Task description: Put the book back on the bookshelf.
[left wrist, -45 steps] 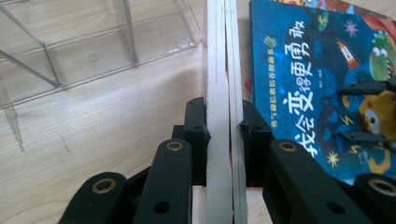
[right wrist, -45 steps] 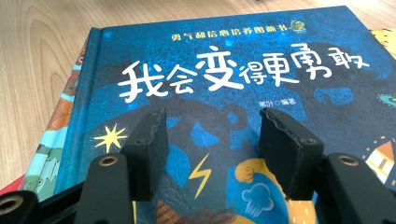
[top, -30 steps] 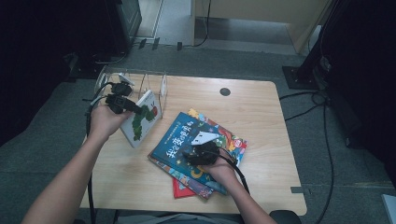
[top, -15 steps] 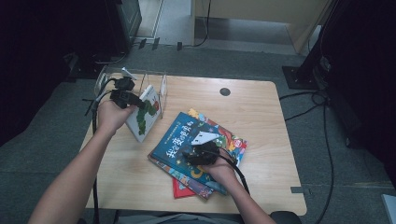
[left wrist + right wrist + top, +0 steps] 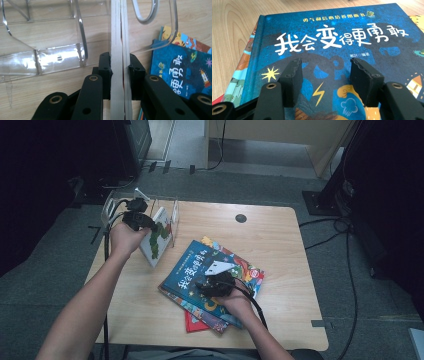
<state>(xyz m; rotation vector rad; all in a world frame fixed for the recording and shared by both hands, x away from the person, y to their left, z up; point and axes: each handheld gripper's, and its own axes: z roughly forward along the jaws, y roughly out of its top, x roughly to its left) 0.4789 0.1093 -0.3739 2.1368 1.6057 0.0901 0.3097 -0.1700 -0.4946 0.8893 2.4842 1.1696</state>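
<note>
- Left gripper view, bottom centre: my left gripper (image 5: 120, 75) is clamped on the white book (image 5: 117, 45); its edge runs straight up the frame from between the jaws.
- Clear acrylic rack (image 5: 50, 60) lies just past the book, slots to upper left and upper right; book's long edge lines up between two dividers.
- High view, lower centre: my right gripper (image 5: 216, 284) rests jaws apart on the blue book (image 5: 190, 270), gripping nothing, so my left hand (image 5: 125, 237) is nearer the rack.

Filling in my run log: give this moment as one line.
left gripper: shut on white book, at clear rack | right gripper: open, over blue book | stack: on table
</note>
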